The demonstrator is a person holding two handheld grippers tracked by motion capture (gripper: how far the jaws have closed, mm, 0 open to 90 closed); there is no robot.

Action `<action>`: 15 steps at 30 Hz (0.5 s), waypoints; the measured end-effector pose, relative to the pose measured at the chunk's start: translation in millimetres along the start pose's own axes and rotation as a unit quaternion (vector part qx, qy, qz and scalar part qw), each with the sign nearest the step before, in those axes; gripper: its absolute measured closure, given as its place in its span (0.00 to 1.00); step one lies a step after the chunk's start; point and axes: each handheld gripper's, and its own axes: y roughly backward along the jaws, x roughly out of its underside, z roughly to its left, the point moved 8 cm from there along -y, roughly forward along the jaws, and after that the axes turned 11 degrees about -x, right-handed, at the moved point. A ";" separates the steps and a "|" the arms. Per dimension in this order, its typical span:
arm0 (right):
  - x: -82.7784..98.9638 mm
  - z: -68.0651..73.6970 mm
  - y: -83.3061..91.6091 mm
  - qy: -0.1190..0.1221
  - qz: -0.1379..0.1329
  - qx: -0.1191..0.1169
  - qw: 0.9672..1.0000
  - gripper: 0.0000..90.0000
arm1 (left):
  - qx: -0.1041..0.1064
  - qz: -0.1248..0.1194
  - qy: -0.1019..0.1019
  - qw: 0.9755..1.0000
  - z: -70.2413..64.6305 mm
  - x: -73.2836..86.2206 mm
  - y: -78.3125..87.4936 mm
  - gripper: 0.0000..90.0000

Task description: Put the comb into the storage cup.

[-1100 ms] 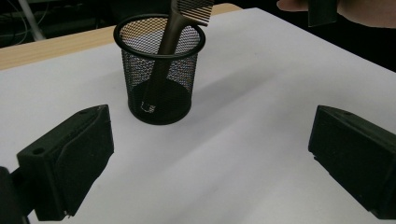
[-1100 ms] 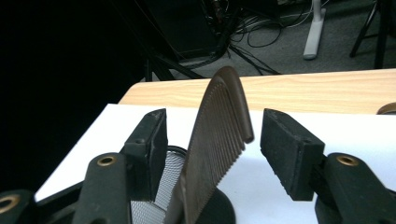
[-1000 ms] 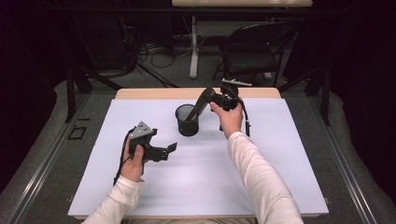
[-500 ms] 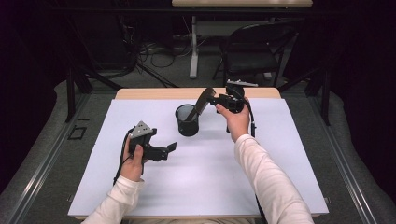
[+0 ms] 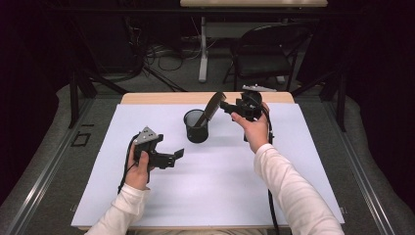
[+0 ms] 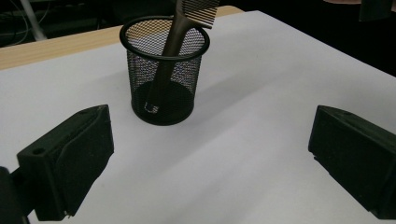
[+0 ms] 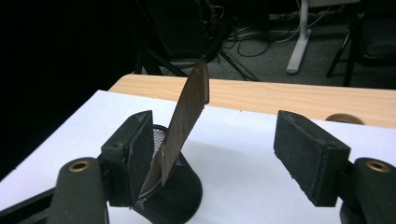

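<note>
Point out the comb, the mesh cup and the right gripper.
comb point(image 6: 164, 70), left gripper view, on its handle inside the cup.
mesh cup point(image 5: 197, 133), high view, on its front wall.
right gripper point(image 7: 217, 154), right gripper view, midway between its open jaws.

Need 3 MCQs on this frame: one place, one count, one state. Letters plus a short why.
1. Where is the comb?
A. flat on the table
B. standing in the mesh cup
C. clamped in the left tool

2. How many things are in the cup?
A. one
B. two
C. three

3. How is the right tool?
A. shut on the cup
B. shut empty
C. open

Key:
1 B, its handle rests on the cup's bottom and its teeth lean out over the rim.
2 A, the comb alone shows through the mesh.
3 C, its jaws have just been opening and stand apart, the comb loose between them.
</note>
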 end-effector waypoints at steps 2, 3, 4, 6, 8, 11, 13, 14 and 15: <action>-0.9 1.2 3.8 0.011 -0.002 0.005 1.000 0.31 | 0.000 -0.001 0.000 1.000 0.5 -0.4 0.5 0.00; -1.5 2.0 5.6 0.019 -0.003 0.007 1.000 0.30 | 0.000 -0.001 0.001 1.000 0.7 -0.5 0.9 0.01; -1.7 3.2 7.3 0.022 -0.002 0.005 1.000 0.29 | -0.001 0.000 0.001 1.000 1.1 -0.6 1.2 0.01; -2.1 5.5 10.2 0.024 -0.001 0.003 1.000 0.29 | -0.001 0.000 0.001 1.000 1.8 -1.0 1.8 0.01; -1.7 8.4 12.9 0.027 0.005 0.000 1.000 0.28 | -0.001 -0.002 0.003 1.000 2.3 -1.7 2.4 0.01; -0.2 11.5 16.7 0.044 0.017 0.009 0.999 0.25 | -0.001 -0.004 0.005 1.000 4.3 -2.6 3.8 0.01; 1.7 15.2 18.6 0.046 0.027 0.004 0.999 0.23 | 0.000 -0.005 0.006 1.000 5.6 -3.3 4.9 0.01; 2.8 17.0 19.4 0.047 0.033 0.002 0.998 0.21 | 0.000 -0.005 0.007 1.000 6.2 -3.6 5.4 0.01; 3.6 18.6 20.3 0.050 0.037 0.001 0.998 0.21 | 0.000 -0.006 0.009 1.000 6.7 -4.0 5.9 0.01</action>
